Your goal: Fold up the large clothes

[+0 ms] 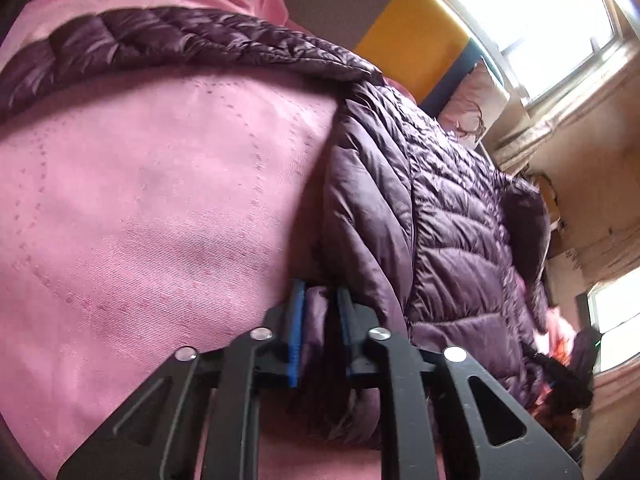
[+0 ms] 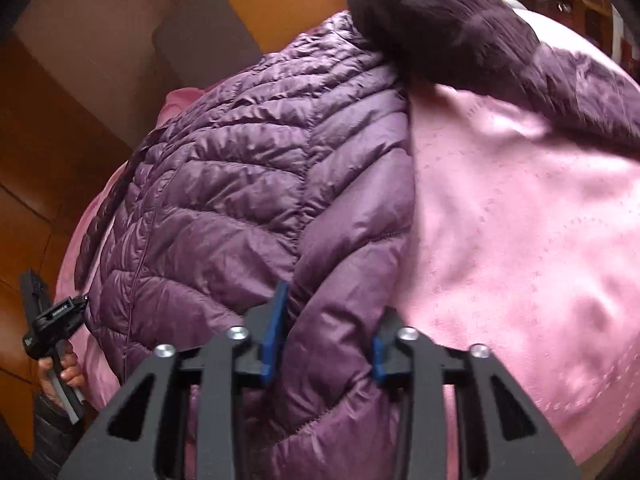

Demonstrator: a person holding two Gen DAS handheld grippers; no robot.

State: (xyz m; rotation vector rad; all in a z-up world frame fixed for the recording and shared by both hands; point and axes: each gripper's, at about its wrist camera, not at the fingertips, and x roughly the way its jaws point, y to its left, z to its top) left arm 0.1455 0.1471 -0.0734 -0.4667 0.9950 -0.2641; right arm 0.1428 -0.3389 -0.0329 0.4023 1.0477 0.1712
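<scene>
Broadly, a pink bedspread [image 1: 140,200] carries the purple down jacket [image 2: 224,184], its length running away from both claws. Left gripper [image 1: 320,320] pinches the jacket's near edge; right gripper [image 2: 328,340] clamps a thicker fold alongside.

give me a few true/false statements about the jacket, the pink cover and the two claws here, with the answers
1. The jacket is purple and quilted. True.
2. The jacket lies on a green cover. False: the cover under it is pink.
3. The left claw is shut on a fold of the jacket. True.
4. The right claw hangs over bare cover with nothing between its pads. False: a thick bunch of the jacket sits between them and they press on it.
5. A window shows in the left wrist view. True.
6. The jacket is folded into a neat small square. False: it lies spread out.
</scene>
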